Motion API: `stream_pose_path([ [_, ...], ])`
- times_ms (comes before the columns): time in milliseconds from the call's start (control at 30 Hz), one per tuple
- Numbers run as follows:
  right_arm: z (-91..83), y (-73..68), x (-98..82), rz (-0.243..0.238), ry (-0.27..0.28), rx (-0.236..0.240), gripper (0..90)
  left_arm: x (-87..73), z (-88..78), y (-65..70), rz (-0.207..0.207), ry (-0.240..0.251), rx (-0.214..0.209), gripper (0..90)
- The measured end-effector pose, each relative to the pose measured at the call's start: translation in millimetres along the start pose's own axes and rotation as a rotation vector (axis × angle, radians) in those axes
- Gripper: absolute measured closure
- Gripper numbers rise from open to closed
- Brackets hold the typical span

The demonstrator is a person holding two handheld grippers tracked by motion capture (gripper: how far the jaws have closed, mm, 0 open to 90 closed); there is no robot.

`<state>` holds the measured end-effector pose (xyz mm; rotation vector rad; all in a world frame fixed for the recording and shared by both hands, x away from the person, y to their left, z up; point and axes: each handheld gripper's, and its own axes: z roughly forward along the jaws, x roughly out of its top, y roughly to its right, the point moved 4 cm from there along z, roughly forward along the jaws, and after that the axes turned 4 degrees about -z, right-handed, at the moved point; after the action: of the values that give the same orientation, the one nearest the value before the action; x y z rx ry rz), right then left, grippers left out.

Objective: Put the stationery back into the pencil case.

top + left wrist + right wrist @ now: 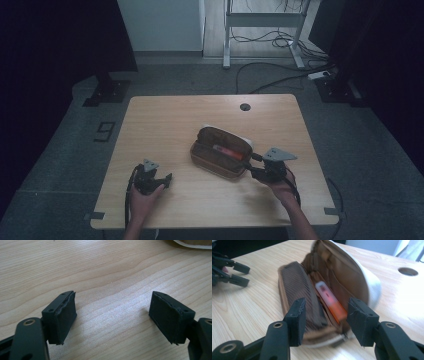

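**Open pencil case at centre, right jaws spread at its near end**

High view: the wooden surface [165, 120] has bare room along its upper edge and down the left side of the frame. The brown pencil case [220, 152] lies open just right of centre, well inside every edge, with an orange marker [227, 151] in it. The left gripper [150, 179] sits at lower left, held from below by a hand, near the surface's lower edge and well apart from the case. The right gripper [260, 167] points left at the case's right end, the forearm coming up from the lower right.

Left gripper view: the jaws stand released, wide apart, with bare wood between them. The case's rim shows at the upper right corner.

Right gripper view: the jaws stand released on either side of the case's near end, not pressing it. The marker lies in the open hollow.
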<state>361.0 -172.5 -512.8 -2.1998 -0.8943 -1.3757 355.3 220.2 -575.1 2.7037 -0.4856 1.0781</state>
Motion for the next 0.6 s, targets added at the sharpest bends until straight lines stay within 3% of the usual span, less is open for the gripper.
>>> stream_pose_path([
  [600, -32.3, 37.4, -66.5, 0.116, -0.073, -0.11, 46.2, 0.0, 0.0, 0.0, 0.0, 0.0, 0.0, 21.5],
])
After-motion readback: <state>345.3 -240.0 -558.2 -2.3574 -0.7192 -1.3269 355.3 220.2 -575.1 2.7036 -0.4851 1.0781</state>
